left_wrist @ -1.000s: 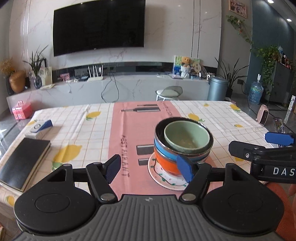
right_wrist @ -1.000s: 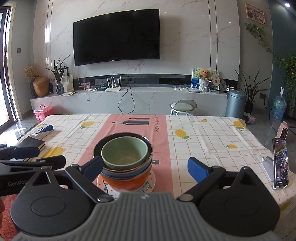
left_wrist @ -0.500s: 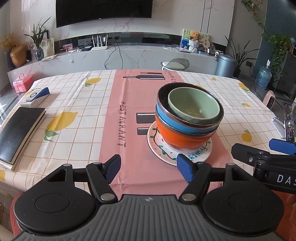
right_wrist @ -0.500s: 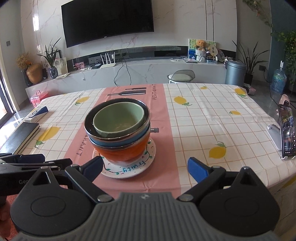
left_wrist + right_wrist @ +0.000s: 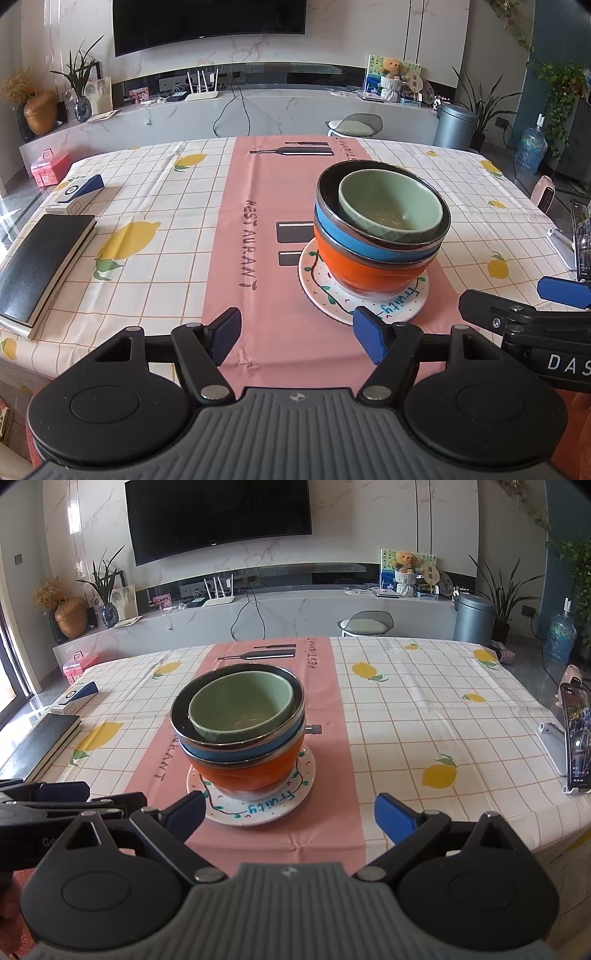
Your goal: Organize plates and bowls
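Off to my left gripper's left lies a black book. Ahead and slightly right of its wide-open, empty jaws stands the stack: a green bowl nested in a blue bowl and an orange bowl, on a patterned plate. I judge it heavy, glazed, slippery and breakable, so I would grip the top rim. My right gripper gapes empty just before the plate, touching nothing.

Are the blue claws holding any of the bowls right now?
No. The left gripper and the right gripper are both open and empty, short of the stack of bowls on the plate.
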